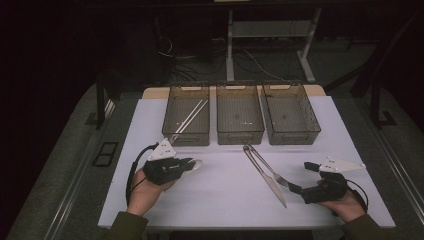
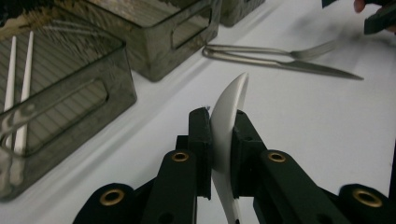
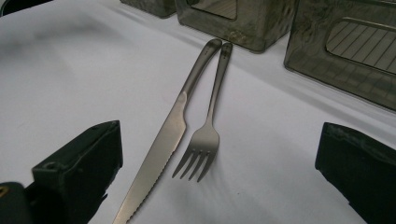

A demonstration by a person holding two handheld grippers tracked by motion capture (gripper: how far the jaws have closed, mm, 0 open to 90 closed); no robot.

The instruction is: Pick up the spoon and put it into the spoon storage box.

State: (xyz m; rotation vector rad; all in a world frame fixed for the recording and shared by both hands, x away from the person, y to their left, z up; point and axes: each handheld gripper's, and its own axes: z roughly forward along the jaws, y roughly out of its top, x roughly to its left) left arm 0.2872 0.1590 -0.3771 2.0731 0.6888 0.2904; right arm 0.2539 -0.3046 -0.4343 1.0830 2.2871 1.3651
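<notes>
The white spoon (image 2: 229, 126) is hidden where the left hand-held gripper (image 2: 220, 140) clamps it, and its lower end runs off the bottom edge. The knife (image 3: 159, 149) tip is cut off at the right gripper view's bottom edge.

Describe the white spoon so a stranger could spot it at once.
On the white table, left of the metal knife and fork, find the left hand-held gripper. Pinched between its black jaws is the white plastic spoon, the sole raised utensil.

1. We see a knife (image 3: 161, 140) and fork (image 3: 205, 135) lying side by side between the right jaws.
2. Beyond the jaws, three bins (image 1: 240, 117); the left bin (image 1: 172, 112) holds white chopsticks (image 1: 190, 119).
</notes>
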